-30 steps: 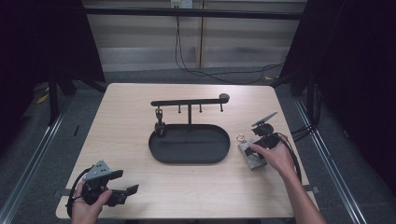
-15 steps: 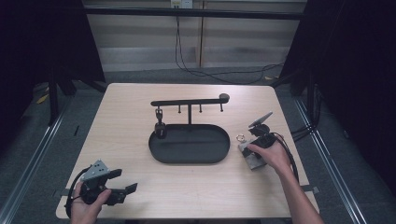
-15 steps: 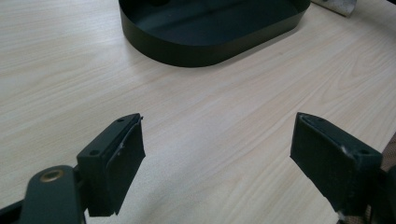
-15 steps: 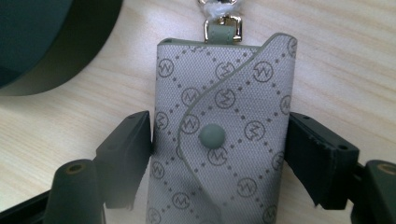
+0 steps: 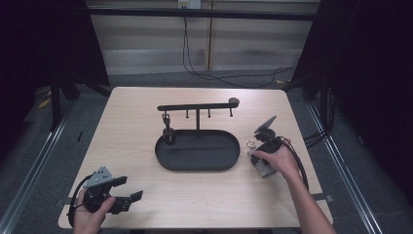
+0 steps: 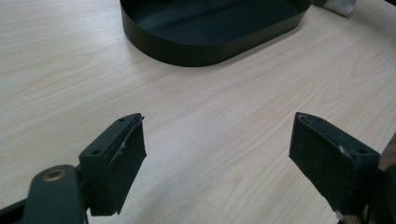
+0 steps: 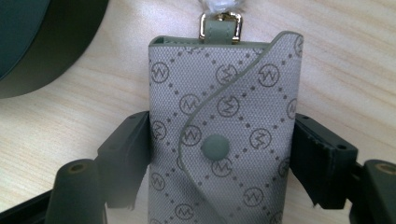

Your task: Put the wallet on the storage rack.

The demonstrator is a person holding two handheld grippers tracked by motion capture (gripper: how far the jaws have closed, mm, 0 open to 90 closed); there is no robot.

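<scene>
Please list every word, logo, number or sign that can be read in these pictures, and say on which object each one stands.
"M" inside a small circle: a monogram repeated many times over the grey fabric key case, among diagonal dotted lines, in the right gripper view.
Snap button on the case flap: plain, no text.
Black tray, its hook stand and the wooden table: no text.
In the high view the case is too small to read.

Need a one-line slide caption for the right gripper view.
Right tool straddling a grey monogram key pouch with a snap flap, flat on the wooden table beside the black oval tray.
</scene>
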